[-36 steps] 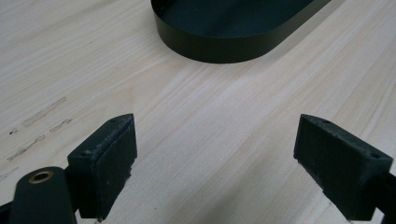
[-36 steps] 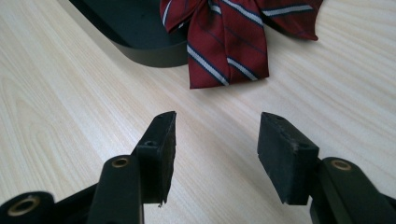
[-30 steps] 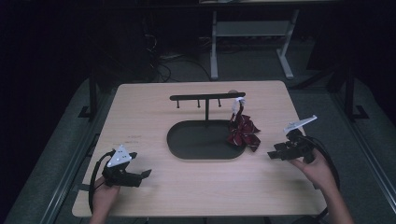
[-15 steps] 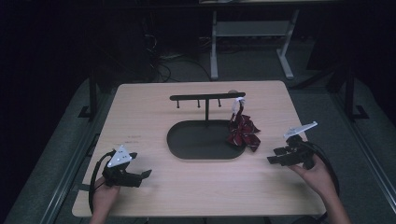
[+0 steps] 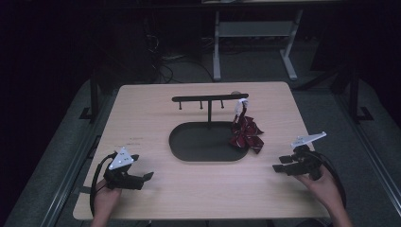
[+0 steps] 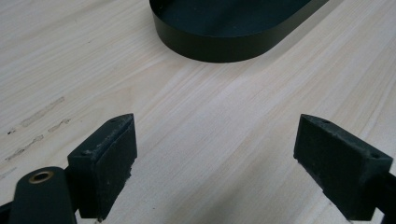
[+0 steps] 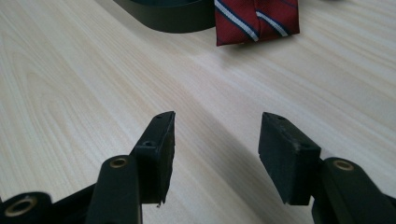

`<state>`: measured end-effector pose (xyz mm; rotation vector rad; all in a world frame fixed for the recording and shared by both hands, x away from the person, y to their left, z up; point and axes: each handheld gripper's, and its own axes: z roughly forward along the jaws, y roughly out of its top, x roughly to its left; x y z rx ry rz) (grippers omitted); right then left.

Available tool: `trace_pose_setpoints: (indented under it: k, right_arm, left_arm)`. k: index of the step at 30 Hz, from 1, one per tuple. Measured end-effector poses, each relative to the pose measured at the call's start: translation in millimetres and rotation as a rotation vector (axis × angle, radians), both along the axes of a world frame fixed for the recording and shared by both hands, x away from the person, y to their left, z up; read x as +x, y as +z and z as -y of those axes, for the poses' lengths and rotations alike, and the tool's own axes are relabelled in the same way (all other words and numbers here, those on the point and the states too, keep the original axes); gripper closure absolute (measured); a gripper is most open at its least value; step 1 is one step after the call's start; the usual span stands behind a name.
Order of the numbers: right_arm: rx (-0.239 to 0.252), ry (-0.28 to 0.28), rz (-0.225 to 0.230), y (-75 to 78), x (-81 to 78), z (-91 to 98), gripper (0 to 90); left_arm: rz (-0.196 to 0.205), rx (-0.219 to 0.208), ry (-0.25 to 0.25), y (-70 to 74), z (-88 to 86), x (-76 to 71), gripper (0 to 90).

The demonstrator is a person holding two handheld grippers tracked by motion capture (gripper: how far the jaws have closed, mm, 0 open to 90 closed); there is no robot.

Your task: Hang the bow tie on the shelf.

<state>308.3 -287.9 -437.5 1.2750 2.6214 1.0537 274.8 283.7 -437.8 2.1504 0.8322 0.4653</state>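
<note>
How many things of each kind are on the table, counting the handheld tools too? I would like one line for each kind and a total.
Black stand with an oval base: 1
Red striped bow tie, hanging from the stand's right end: 1
Handheld tongs, both open and holding nothing: 2, the left tongs and the right tongs
Total: 4

Wooden table (image 5: pixel 156 113) on grey floor (image 5: pixel 331 94); white desk frame (image 5: pixel 255 33) & cables (image 5: pixel 163 66) behind.
</note>
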Motion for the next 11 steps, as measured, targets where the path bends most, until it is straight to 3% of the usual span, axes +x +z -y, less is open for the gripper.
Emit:
trace_pose_setpoints:
  k: [11]
  right_arm:
    - [0.03, -0.019, 0.049, -3.9, -16.5, 5.0, 44.6]
  left_arm:
    - [0.0, 0.008, 0.0, 0.5, 1.4, 0.9, 13.2]
